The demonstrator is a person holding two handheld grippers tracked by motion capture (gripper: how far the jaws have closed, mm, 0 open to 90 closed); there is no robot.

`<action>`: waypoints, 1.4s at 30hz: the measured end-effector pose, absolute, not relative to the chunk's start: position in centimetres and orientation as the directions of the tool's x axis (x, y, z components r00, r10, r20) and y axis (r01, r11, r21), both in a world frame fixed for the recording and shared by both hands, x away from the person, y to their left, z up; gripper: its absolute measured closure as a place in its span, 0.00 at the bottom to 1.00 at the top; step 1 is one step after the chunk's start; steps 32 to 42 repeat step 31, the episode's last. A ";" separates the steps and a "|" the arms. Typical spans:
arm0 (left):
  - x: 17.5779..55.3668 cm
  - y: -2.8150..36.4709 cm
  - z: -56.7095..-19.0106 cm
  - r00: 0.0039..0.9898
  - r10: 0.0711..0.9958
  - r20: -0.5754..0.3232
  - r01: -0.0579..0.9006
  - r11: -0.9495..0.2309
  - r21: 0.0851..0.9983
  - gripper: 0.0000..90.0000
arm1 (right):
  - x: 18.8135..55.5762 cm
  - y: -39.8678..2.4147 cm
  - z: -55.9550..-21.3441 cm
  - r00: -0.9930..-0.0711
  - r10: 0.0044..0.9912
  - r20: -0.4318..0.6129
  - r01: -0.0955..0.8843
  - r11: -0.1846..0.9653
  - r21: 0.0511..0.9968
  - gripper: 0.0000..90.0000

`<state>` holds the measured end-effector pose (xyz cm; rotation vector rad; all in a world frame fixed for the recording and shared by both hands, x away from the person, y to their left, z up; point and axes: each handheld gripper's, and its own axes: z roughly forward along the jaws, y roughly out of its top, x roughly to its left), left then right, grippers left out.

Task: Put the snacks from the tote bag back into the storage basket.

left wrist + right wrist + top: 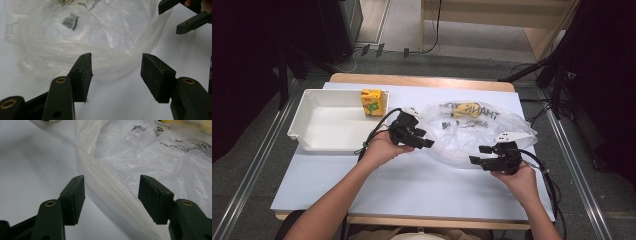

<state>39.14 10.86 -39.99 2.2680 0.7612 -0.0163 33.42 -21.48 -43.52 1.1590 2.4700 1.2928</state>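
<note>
Two parted hand-held gripper (116, 75) jaws face plastic bag (100, 37); high view adds juice carton (372, 102).

A white tray (312, 131) sits on the desk (412, 185), left of the left tool. A yellow juice carton (371, 102) stands just beyond that tool, at the tray's far corner.

Left tongs (116, 71) spread wide, clear plastic bag (100, 45) ahead

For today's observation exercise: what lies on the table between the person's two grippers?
In the high view, the near edge of the clear plastic bag lies between the left gripper and the right gripper, over the white tabletop.
</note>
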 end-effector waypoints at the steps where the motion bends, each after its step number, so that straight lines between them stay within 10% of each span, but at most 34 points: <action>1: 39.1 10.7 -40.1 0.825 0.515 -0.231 0.527 -0.557 0.641 0.48 | 33.4 -21.5 -43.5 -0.700 0.677 0.227 0.572 0.342 0.746 0.43; 42: 38.2 9.1 -42.2 0.849 0.478 -0.225 0.500 -0.591 0.633 0.45 | 33.3 -21.3 -43.6 -0.718 0.666 0.203 0.554 0.370 0.746 0.44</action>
